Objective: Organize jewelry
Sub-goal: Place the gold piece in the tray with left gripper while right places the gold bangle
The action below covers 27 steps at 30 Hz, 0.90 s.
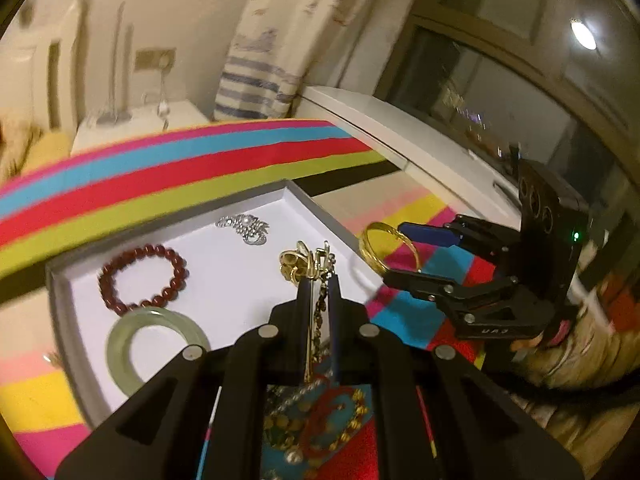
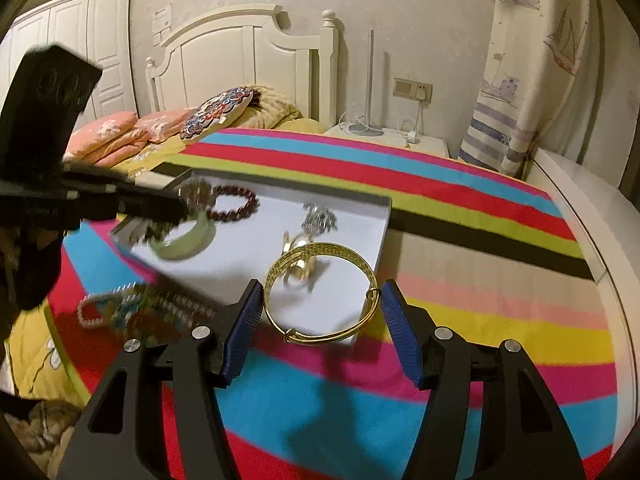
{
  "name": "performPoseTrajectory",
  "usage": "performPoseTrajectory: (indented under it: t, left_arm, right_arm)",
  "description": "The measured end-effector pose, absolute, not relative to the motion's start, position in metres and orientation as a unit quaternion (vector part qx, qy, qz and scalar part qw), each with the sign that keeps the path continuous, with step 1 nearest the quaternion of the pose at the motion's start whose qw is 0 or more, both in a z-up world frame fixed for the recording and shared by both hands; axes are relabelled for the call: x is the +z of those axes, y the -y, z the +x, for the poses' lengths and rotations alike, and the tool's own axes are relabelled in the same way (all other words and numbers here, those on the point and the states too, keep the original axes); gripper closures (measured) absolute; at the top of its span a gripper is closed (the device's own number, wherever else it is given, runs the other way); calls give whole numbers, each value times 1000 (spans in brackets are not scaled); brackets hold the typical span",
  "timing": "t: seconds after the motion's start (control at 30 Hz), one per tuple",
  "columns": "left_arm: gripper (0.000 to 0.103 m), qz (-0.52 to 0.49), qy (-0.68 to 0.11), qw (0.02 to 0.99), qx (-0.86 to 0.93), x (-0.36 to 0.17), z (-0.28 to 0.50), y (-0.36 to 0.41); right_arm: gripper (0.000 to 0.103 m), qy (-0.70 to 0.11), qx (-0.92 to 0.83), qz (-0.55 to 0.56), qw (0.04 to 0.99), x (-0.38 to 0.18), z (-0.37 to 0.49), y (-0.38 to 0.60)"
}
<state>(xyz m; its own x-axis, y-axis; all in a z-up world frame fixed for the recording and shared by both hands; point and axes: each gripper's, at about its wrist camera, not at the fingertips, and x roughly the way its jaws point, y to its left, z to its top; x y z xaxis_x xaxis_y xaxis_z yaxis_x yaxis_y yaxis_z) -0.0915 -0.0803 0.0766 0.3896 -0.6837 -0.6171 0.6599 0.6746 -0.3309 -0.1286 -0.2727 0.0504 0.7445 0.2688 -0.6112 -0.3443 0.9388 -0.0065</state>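
Note:
A white tray (image 1: pixel 64 280) lies on a striped blanket. In it are a red bead bracelet (image 1: pixel 140 276), a pale green jade bangle (image 1: pixel 120 344), a silver brooch (image 1: pixel 244 226) and gold rings (image 2: pixel 298 270). My left gripper (image 1: pixel 318 276) is shut on a gold and dark chain (image 1: pixel 320 312), which hangs between its fingers over the tray's near edge. My right gripper (image 2: pixel 320 308) is shut on a gold bangle (image 2: pixel 316 250), its blue pads (image 2: pixel 248 320) pressing both sides, above the tray's corner. In the right wrist view the left gripper (image 2: pixel 176 208) is blurred over the jade bangle (image 2: pixel 188 236).
A heap of bead strings and chains (image 2: pixel 148 308) lies on the blanket (image 2: pixel 460 320) beside the tray, under the left gripper. Pillows (image 2: pixel 120 132) and a headboard (image 2: pixel 240 52) are behind. A white windowsill (image 1: pixel 400 132) runs along the bed's right edge.

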Motion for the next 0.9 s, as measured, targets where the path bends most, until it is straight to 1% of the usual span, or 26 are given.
performPoseTrajectory:
  t: [0.27, 0.4, 0.83, 0.87, 0.9]
  left_arm:
    - [95, -105, -421, 818, -378, 46, -65, 76]
    - [95, -132, -435, 813, -364, 34, -58, 72]
    - [95, -173, -447, 811, -336, 8, -47, 63]
    - [94, -169, -447, 814, -330, 8, -46, 63]
    - [88, -164, -446, 818, -324, 8, -46, 63]
  right_arm:
    - [43, -330, 165, -26, 929, 61, -72, 268]
    - [43, -345, 158, -35, 925, 55, -51, 254]
    - [43, -397, 141, -47, 906, 26, -10, 227]
    - [43, -402, 137, -43, 904, 24, -7, 227]
    - [43, -405, 133, -41, 904, 24, -5, 228]
